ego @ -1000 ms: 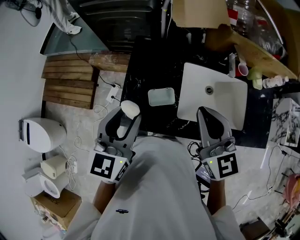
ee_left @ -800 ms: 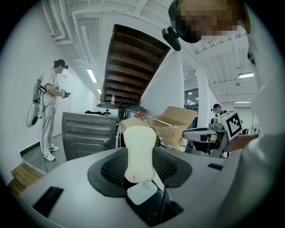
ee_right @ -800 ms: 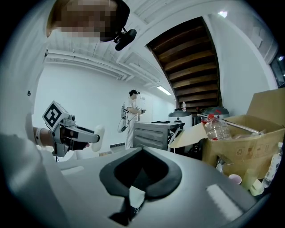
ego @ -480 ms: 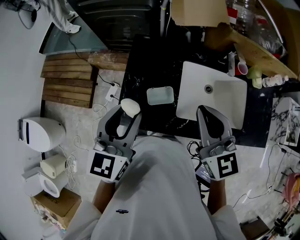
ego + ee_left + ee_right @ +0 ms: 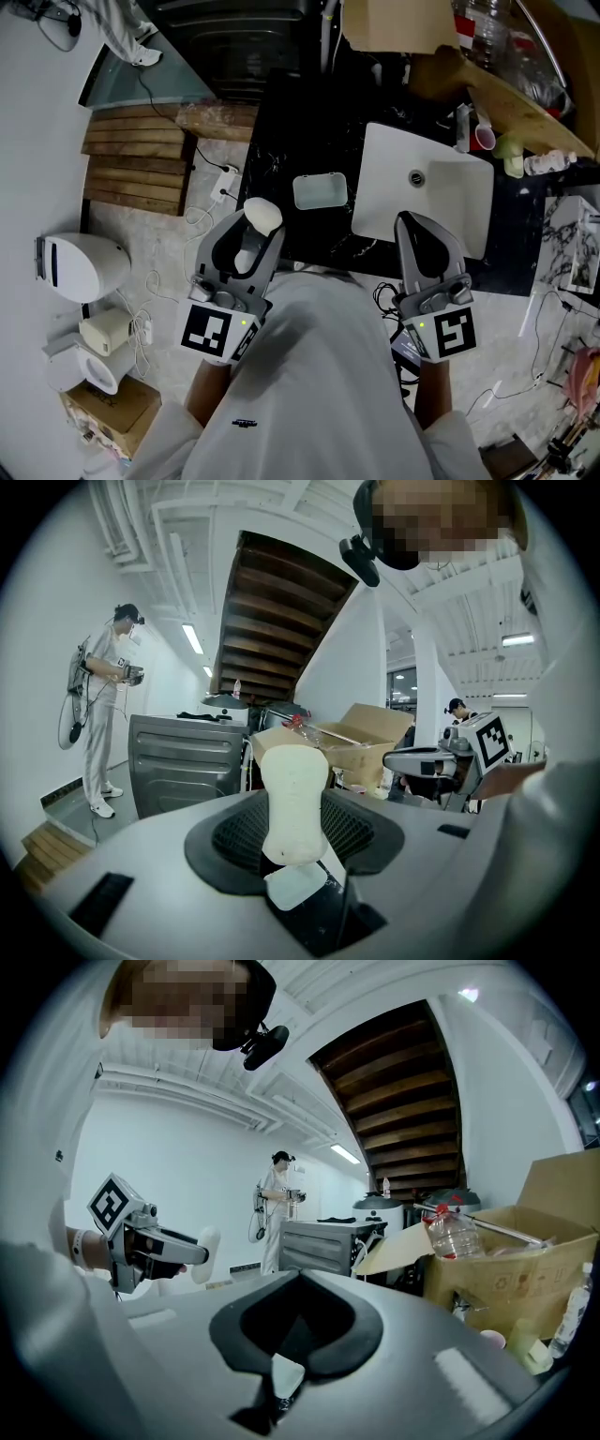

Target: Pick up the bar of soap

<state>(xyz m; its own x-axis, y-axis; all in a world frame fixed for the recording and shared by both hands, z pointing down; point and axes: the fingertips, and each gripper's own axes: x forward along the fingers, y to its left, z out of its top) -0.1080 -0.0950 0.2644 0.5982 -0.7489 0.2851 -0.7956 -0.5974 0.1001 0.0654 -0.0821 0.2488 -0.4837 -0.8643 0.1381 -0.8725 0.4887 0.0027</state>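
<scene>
The bar of soap (image 5: 262, 216) is cream-coloured and rounded, and it stands clamped between the tips of my left gripper (image 5: 257, 225), held in the air over the near left edge of the black counter (image 5: 291, 141). In the left gripper view the soap (image 5: 293, 799) rises upright between the jaws of the left gripper (image 5: 293, 808). My right gripper (image 5: 410, 223) is shut and empty, hovering by the front edge of the white sink (image 5: 394, 169). The right gripper view shows its jaws (image 5: 298, 1277) closed on nothing, with the left gripper (image 5: 155, 1246) and soap (image 5: 204, 1241) off to the left.
An empty pale soap dish (image 5: 319, 190) sits on the counter just beyond the soap. A cardboard box (image 5: 398, 23) and bottles (image 5: 487, 37) crowd the back. Left of the counter are a wooden pallet (image 5: 136, 169), cables and white appliances (image 5: 84, 267) on the floor. Another person (image 5: 103, 724) stands far off.
Almost nothing has changed. The left gripper still holds the soap in the same place, and the right gripper has not moved; the view shifted only slightly.
</scene>
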